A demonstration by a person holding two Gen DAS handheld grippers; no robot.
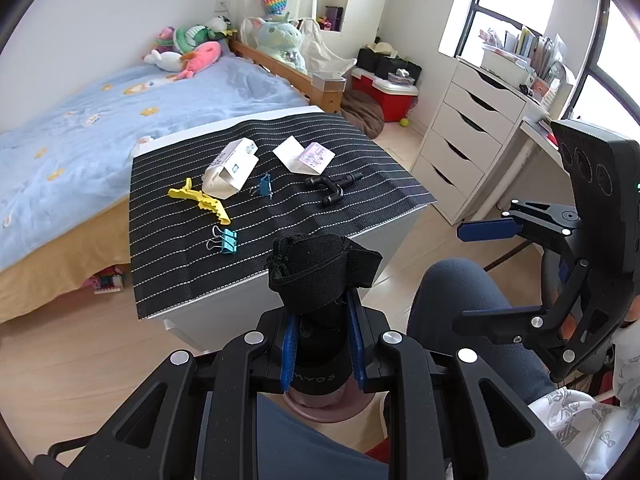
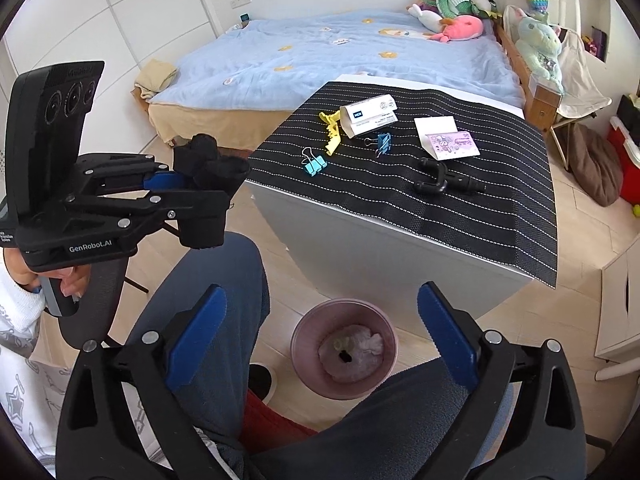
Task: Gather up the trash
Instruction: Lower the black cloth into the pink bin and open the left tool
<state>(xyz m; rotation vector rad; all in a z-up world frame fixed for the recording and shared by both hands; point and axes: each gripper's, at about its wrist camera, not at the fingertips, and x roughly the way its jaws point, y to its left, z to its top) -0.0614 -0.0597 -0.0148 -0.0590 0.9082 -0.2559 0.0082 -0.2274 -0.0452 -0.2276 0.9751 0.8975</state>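
My left gripper (image 1: 322,304) is shut on a black cylinder wrapped in black cloth strap (image 1: 320,272), held above the pink waste bin (image 1: 332,410). The same black wrapped cylinder (image 2: 212,162) shows at the left of the right wrist view. My right gripper (image 2: 322,292) stands open and empty over the pink waste bin (image 2: 301,336), which has crumpled paper (image 2: 354,350) inside. On the striped black mat (image 1: 360,216) lie a white carton (image 1: 230,172), a white card with a purple picture card (image 1: 306,156), a yellow clip (image 1: 200,200), two blue binder clips and a black Y-shaped piece (image 1: 332,186).
The person's legs in dark trousers (image 2: 224,288) flank the bin. A bed with a blue cover (image 1: 80,128) lies behind the small white table (image 2: 360,252). A white drawer unit (image 1: 464,148) and desk stand at the right. The floor is wood.
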